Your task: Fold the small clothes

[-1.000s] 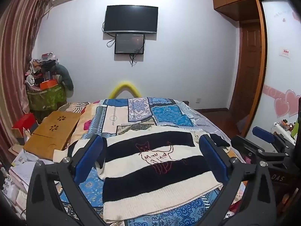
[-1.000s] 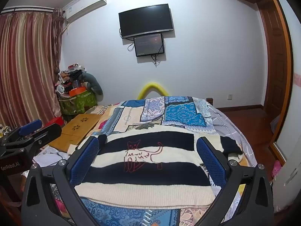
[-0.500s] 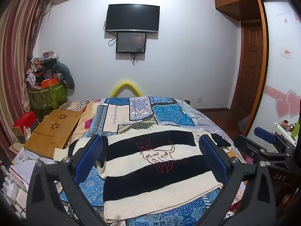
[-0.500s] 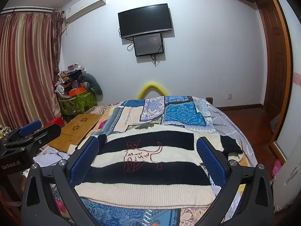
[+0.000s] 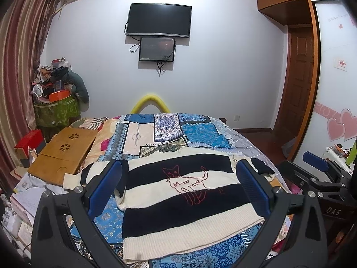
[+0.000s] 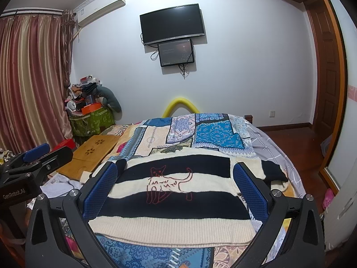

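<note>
A small black-and-cream striped knit sweater [image 5: 178, 192] with a red outlined cat lies flat on the patchwork bedspread, hem toward me; it also shows in the right wrist view [image 6: 176, 192]. Its sleeves stretch out to both sides. My left gripper [image 5: 178, 187] is open and empty, held above the near part of the sweater. My right gripper [image 6: 175, 185] is open and empty too, hovering over the sweater. The right gripper [image 5: 316, 174] appears at the right edge of the left wrist view, and the left gripper [image 6: 35, 163] at the left edge of the right wrist view.
The bed [image 5: 169, 131] carries a blue patchwork cover. A wooden lap desk [image 5: 64, 154] lies on its left side beside papers and clutter. A green bin [image 5: 57, 111] piled with things stands by the curtain. A wardrobe and door stand at the right.
Both grippers stay open and almost still over the sweater; the views shift only slightly. The sweater has not moved.
</note>
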Demonstrator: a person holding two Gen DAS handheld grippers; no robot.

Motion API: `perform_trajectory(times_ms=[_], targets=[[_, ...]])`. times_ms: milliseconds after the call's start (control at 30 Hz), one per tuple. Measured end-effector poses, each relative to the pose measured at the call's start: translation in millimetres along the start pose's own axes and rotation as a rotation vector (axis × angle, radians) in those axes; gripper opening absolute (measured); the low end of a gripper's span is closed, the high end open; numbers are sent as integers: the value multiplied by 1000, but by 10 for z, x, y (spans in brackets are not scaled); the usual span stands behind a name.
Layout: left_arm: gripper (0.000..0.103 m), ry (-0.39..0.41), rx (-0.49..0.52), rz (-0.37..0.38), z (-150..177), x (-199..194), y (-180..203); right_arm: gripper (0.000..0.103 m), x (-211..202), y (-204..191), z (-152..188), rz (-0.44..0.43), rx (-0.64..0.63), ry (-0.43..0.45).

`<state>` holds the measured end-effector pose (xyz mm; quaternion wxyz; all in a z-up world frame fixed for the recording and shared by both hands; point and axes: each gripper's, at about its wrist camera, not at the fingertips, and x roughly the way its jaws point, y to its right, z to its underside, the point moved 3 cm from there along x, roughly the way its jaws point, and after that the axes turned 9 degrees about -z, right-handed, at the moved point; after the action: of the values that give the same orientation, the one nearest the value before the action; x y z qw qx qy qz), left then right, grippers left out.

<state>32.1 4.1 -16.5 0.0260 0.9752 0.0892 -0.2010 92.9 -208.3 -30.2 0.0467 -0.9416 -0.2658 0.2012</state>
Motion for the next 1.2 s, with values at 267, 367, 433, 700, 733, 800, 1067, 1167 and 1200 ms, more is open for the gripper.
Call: perform_trajectory(times_ms=[267,367,433,700,733,800,1067,1167,1200], targets=[[103,0,0,-4,19,17,-22,103,1,1,1,0,0,0],[103,-2,1,-3,20,22,-26,103,-3,7,-1,-1,1,0],[103,1,0,-3,21,19,-26,103,-10,12,1,-1,1,0],[103,2,4,-4,31,19,-22,103,-9,20,1,-1,2,-1],[103,2,4,-3,36,17,-19,103,-7,18,0,-2,3,-1],[103,3,4,-3,34,18,-18,103,-8,18,-2,-2,3,-1],[103,4,6,-1,36,15,-26,103,-7,14,7,-1,4,-3],[103,4,7,0,33,15,-26,103,-7,17,5,-1,4,-2],[103,4,7,0,34,15,-26,103,-8,18,4,-1,4,-2]])
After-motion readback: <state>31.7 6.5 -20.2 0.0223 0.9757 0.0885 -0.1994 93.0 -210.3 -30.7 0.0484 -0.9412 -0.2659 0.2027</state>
